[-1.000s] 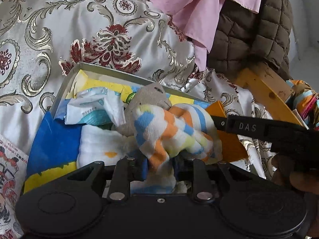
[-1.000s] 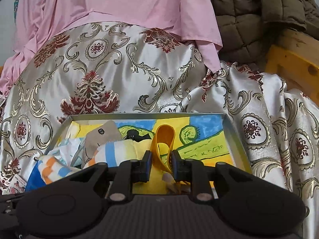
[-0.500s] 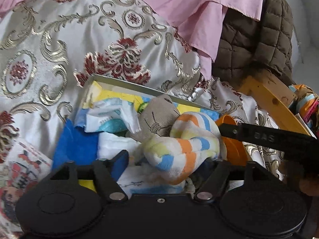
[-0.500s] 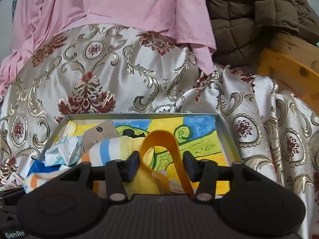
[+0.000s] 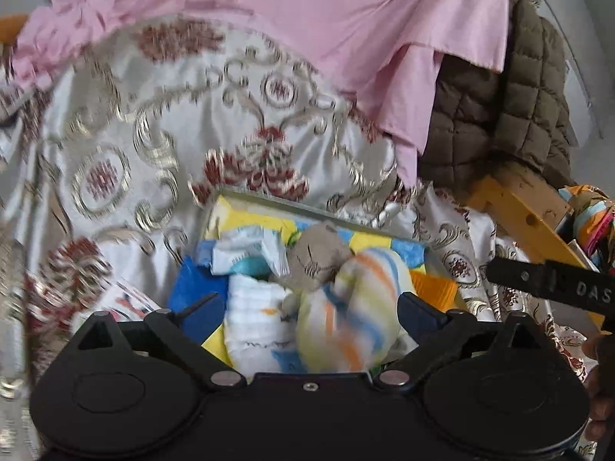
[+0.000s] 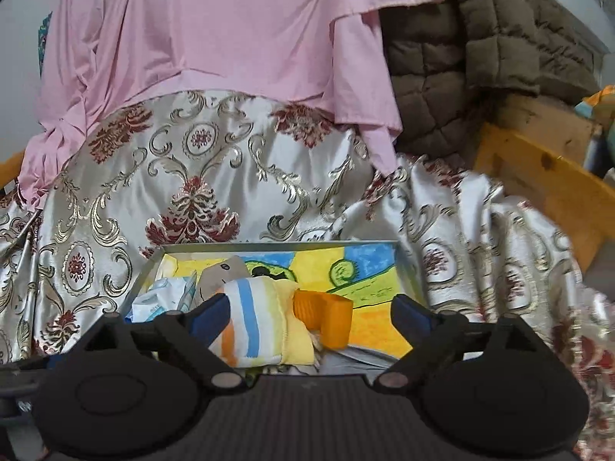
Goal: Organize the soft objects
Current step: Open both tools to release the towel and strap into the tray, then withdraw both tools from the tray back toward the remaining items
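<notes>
A shallow metal tray (image 6: 408, 269) with a yellow, blue and green picture on its floor lies on the patterned cloth. In it are a striped white, orange, blue and yellow cloth (image 5: 353, 307) (image 6: 253, 322), an orange strap (image 6: 326, 317) (image 5: 434, 292), a beige piece (image 5: 315, 257) (image 6: 221, 274) and white and blue cloths (image 5: 250, 257). My left gripper (image 5: 311, 313) hangs just above the striped cloth, jaws opening wide, pads clear of it. My right gripper (image 6: 309, 313) hovers over the strap, jaws opening, nothing gripped.
A silver brocade cloth (image 6: 200, 176) with red and gold flowers covers the surface. Pink fabric (image 6: 215, 30) and a brown quilted jacket (image 6: 480, 38) hang behind. A yellow wooden frame (image 6: 546, 176) stands at the right. The right gripper's arm (image 5: 549, 286) shows in the left wrist view.
Both grippers went from shut to wide open, letting go of the striped cloth and the orange strap, which dropped into the tray. Both hands rose and drew back.
</notes>
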Demonstrator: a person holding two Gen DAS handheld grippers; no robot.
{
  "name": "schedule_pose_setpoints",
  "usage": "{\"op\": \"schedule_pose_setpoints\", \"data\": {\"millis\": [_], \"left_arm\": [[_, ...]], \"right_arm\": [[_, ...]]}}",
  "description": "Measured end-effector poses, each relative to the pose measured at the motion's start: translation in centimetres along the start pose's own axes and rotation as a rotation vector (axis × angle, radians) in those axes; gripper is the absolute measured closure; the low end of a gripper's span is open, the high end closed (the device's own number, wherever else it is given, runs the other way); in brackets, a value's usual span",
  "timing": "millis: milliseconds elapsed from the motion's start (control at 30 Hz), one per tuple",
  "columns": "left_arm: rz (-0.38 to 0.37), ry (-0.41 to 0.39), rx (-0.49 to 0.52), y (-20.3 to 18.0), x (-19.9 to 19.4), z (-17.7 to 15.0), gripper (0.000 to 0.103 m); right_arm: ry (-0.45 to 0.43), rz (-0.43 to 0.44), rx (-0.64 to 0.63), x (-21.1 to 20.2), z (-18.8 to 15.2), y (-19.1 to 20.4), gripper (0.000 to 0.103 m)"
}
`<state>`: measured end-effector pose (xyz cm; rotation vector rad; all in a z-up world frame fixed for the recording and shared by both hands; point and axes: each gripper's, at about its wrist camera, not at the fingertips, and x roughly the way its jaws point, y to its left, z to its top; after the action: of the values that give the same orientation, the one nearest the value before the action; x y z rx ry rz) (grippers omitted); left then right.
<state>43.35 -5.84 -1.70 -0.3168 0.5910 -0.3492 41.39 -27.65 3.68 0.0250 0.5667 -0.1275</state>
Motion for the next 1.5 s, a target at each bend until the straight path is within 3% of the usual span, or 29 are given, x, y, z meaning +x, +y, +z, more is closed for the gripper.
{"op": "schedule_pose_setpoints", "data": {"millis": [333,500,700,967,1167,1500], "left_arm": [[0.023,-0.086,0.030,-1.9,-8.6,0.5,0.001],[0.052,-0.123,0.122,-3.4,-13.5,-0.6,0.001],[0.056,-0.154,0.192,-4.9,-19.1,-3.4,0.001],[0.034,-0.157,0.212,-5.1,-25.6,-7.6,0.001],[0.043,-0.140,0.214,-4.9,-29.0,-10.8,0.001],[0.123,-0.119,0.211,-4.3,-32.5,-14.3,0.001]], "right_arm": [[-0.040,-0.001,-0.004,-8.0,-1.3,-1.5,0.000],[-0.058,0.008,-0.016,-12.5,-3.2,-1.6,0.000],[-0.090,0.005,-0.047,-18.3,-5.3,-1.2,0.000],[-0.112,0.028,-0.006,-24.0,-8.5,-1.3,0.000],[-0.112,0.023,-0.006,-27.4,-11.5,-0.8,0.000],[-0.098,0.010,0.038,-30.7,-16.5,0.1,0.000]]}}
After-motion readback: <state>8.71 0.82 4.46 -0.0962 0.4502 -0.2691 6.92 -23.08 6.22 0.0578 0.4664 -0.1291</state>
